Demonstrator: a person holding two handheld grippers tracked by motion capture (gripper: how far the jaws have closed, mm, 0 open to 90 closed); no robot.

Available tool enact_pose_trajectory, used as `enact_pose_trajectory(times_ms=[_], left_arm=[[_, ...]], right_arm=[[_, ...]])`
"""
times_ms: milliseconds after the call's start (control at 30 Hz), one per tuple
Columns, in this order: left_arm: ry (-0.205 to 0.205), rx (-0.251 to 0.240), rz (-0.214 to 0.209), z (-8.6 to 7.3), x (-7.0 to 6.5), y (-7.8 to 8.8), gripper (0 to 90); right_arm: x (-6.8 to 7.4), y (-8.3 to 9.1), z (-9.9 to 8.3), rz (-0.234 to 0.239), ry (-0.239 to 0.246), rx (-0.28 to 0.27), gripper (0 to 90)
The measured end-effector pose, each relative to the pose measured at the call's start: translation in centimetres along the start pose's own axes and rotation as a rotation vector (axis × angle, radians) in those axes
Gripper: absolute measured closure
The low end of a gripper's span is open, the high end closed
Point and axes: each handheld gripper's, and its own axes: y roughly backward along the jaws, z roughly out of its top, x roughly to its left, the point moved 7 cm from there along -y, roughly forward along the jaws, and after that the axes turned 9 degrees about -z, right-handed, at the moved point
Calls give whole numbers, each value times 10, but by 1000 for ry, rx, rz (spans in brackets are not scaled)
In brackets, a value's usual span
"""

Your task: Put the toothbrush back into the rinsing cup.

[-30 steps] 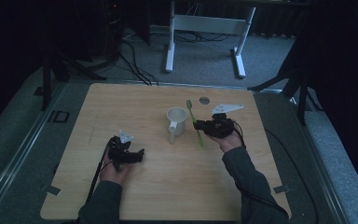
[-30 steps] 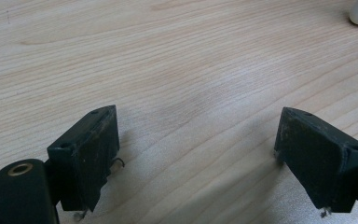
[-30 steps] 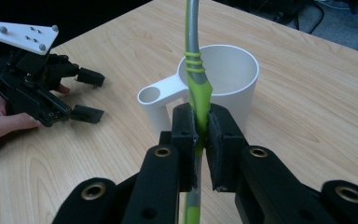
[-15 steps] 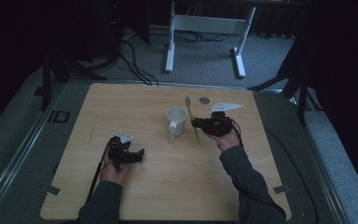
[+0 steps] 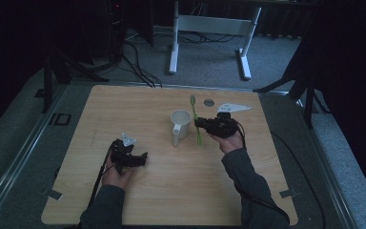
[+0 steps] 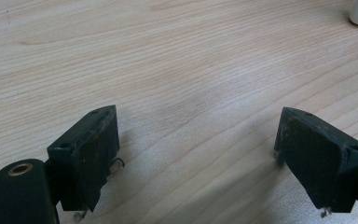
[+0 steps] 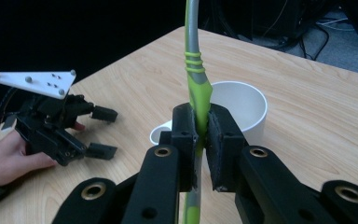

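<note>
The right claw (image 5: 201, 125) pinches one green toothbrush (image 5: 196, 118) at mid-handle, just beside one white mug (image 5: 180, 125), mid-worktop. The left claw (image 5: 143, 159) stands spread and holds nothing, with bare wood all round it. The pale wooden worktop (image 5: 171, 200) has broad free margins; grey carpet and cables surround it.

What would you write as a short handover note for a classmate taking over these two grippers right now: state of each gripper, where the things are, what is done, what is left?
Right gripper: shut on the green toothbrush, held beside the white mug.
Left gripper: open, nothing between its jaws, low over the wooden table, nearer the person than the mug.
Mug: upright mid-table, handle toward the person.
Done: toothbrush gripped and brought to the mug.
Left: probably stand the toothbrush in the mug and release; it is not in yet.
</note>
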Motion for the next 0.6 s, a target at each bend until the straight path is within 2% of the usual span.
enact_pose_trajectory(times_ms=[600], left_arm=[[0,0,0,0,0,0,143]], right_arm=[[6,-6,10,12,-36,-55,821]])
